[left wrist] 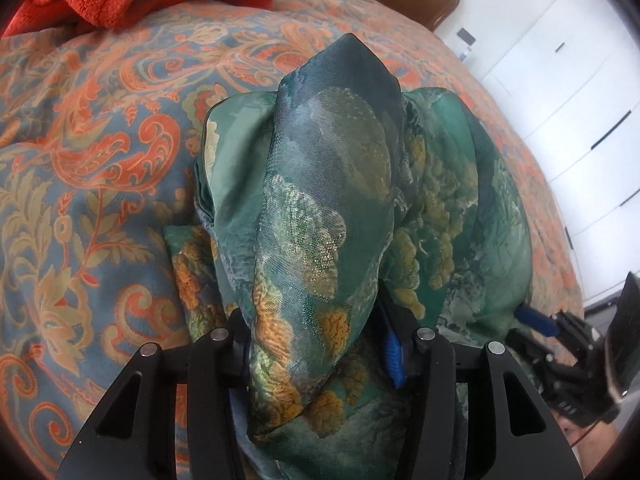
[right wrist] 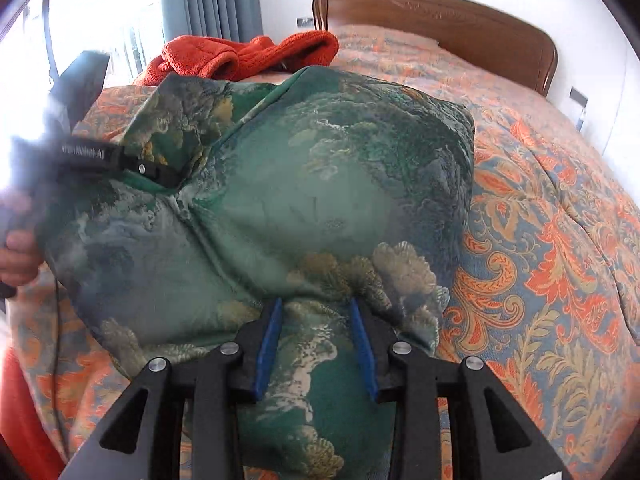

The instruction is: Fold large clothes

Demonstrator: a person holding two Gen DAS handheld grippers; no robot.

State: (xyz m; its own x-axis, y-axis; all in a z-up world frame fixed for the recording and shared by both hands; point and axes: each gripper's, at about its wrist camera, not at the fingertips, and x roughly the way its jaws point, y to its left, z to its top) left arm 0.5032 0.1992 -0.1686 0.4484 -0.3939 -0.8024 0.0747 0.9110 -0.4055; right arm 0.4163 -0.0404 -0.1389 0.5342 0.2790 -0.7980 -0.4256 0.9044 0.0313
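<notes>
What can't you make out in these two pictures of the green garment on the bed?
- Left hand-held gripper: in the left wrist view the green garment drapes over its fingertips, hiding the grip.
- Garment's shape: bunched up and cut off by the bottom edge in both views.
- Red fleece: cut off by the top edge in the left wrist view and partly behind the garment in the right wrist view.

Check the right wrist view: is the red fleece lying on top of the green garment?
No, the red fleece lies on the bedspread behind the green garment.
</notes>
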